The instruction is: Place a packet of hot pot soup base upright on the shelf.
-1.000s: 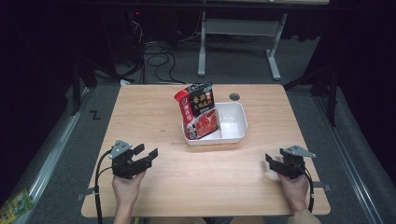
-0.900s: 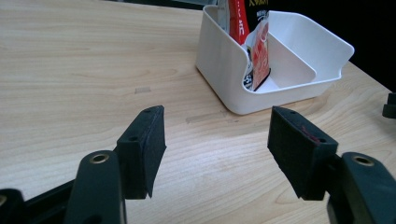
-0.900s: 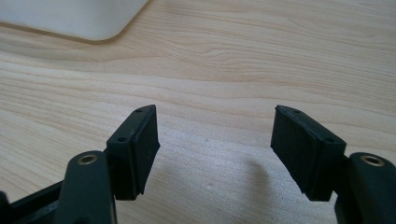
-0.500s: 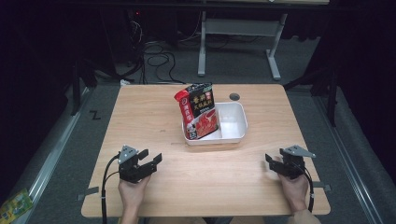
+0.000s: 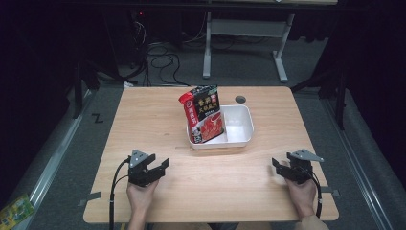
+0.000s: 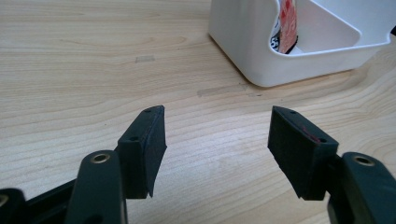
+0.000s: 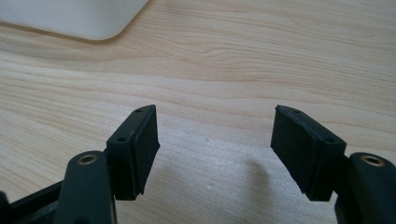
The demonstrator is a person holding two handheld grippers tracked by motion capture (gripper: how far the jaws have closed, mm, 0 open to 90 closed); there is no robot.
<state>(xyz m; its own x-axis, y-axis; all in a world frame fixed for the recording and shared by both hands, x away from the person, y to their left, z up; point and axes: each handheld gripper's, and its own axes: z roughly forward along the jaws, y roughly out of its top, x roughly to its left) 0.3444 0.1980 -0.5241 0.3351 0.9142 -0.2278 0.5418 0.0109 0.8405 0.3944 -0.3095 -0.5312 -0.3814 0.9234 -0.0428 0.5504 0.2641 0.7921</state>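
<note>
A red and black food packet stands leaning in the left half of a white rectangular tub at the table's middle. In the left gripper view the tub's corner lies ahead to the right, with the packet's edge inside it. My left gripper rests low over the wood near the front left, open, with nothing between its jaws. My right gripper sits near the front right, also open and empty. The tub's corner lies at the upper left of the right gripper view.
The wooden table has a round cable hole behind the tub. Small metal brackets stick out at the front corners. Beyond the far edge are a desk's grey legs and cables on the floor.
My left gripper has shifted to the right along the front of the table, toward the middle. The right gripper, the tub and the packet have stayed put.
</note>
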